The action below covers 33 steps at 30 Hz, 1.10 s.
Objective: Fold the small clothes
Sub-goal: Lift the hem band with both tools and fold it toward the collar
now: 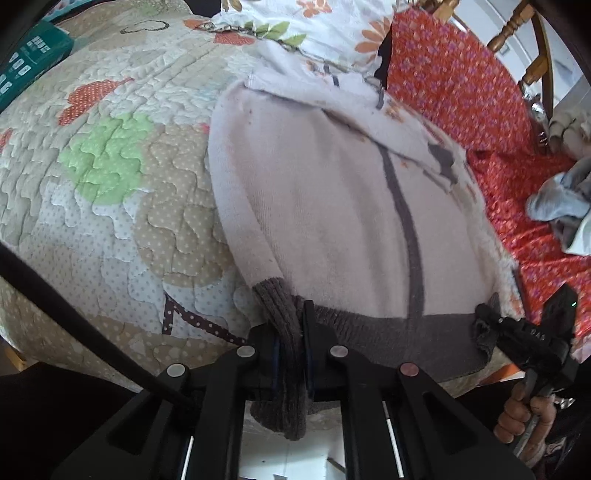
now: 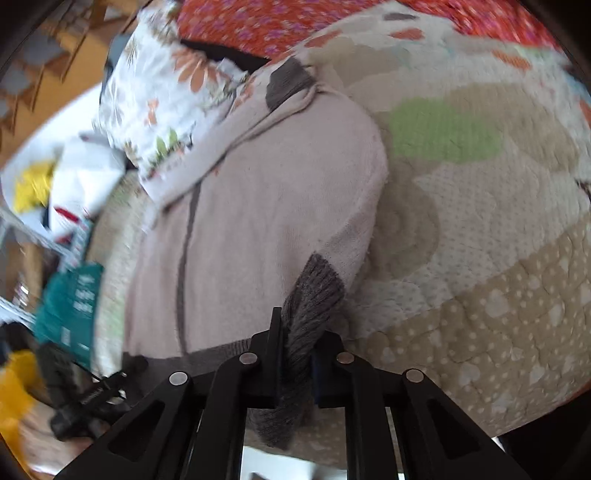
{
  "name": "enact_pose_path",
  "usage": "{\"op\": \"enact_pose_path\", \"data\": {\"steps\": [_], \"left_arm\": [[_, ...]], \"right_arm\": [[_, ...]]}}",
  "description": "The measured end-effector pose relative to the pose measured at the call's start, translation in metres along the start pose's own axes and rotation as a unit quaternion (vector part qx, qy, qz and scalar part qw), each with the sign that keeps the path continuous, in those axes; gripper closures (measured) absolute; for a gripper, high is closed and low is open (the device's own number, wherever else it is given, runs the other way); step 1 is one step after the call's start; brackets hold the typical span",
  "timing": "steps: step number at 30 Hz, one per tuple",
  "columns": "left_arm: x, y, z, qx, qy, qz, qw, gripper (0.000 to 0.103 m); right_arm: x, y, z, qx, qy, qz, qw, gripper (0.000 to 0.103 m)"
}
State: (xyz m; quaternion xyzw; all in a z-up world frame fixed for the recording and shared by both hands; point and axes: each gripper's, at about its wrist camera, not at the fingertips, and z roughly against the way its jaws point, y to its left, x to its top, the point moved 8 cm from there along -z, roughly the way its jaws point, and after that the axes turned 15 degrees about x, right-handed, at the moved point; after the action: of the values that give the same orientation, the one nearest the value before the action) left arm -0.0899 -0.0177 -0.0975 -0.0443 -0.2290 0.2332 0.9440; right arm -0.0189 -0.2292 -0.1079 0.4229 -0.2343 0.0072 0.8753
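Observation:
A small pale lilac jacket (image 1: 332, 206) with a grey zip line, grey ribbed cuffs and a grey hem lies on a patchwork quilt (image 1: 110, 184). My left gripper (image 1: 291, 332) is shut on the grey ribbed cuff (image 1: 277, 306) at the jacket's near left corner, and the cuff's end hangs down between the fingers. In the same view my right gripper (image 1: 487, 317) pinches the hem's right corner. The right wrist view shows the jacket (image 2: 258, 206) and my right gripper (image 2: 297, 339) shut on a grey cuff (image 2: 317, 291). My left gripper (image 2: 122, 373) appears blurred at lower left.
A floral pillow (image 1: 332, 29) lies over the jacket's far end. Red flowered cloth (image 1: 461, 81) covers the right side, with a crumpled blue-grey garment (image 1: 561, 206) on it and a wooden chair (image 1: 532, 55) behind. A teal box (image 1: 29, 55) sits far left. A hand (image 1: 517, 417) holds the right gripper.

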Motion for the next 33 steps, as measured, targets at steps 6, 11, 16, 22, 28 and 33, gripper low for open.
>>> {"op": "enact_pose_path", "data": {"steps": [6,11,16,22,28,33], "left_arm": [[-0.019,0.010,0.045,-0.039,-0.021,0.031,0.9985,0.095],[-0.046,0.011,0.058,-0.062,-0.006,0.052,0.9967,0.095],[-0.061,0.017,0.061,-0.056,0.000,0.050,0.9971,0.095],[-0.009,0.016,0.066,-0.058,-0.024,0.058,0.9963,0.095],[0.103,-0.001,0.053,-0.023,-0.076,0.062,0.9949,0.095],[0.187,-0.013,0.006,0.010,-0.080,0.084,0.9931,0.095]], "right_arm": [[-0.012,0.002,0.026,0.067,0.000,-0.018,0.998,0.092],[-0.041,0.010,0.036,0.088,0.023,-0.009,0.996,0.092],[-0.067,0.005,0.040,0.086,0.048,-0.011,0.995,0.092],[-0.032,0.034,0.050,0.100,0.028,0.022,0.994,0.092],[0.061,0.096,0.033,0.096,-0.017,0.085,0.992,0.092],[0.138,0.104,-0.019,0.083,-0.032,0.073,0.993,0.092]]}}
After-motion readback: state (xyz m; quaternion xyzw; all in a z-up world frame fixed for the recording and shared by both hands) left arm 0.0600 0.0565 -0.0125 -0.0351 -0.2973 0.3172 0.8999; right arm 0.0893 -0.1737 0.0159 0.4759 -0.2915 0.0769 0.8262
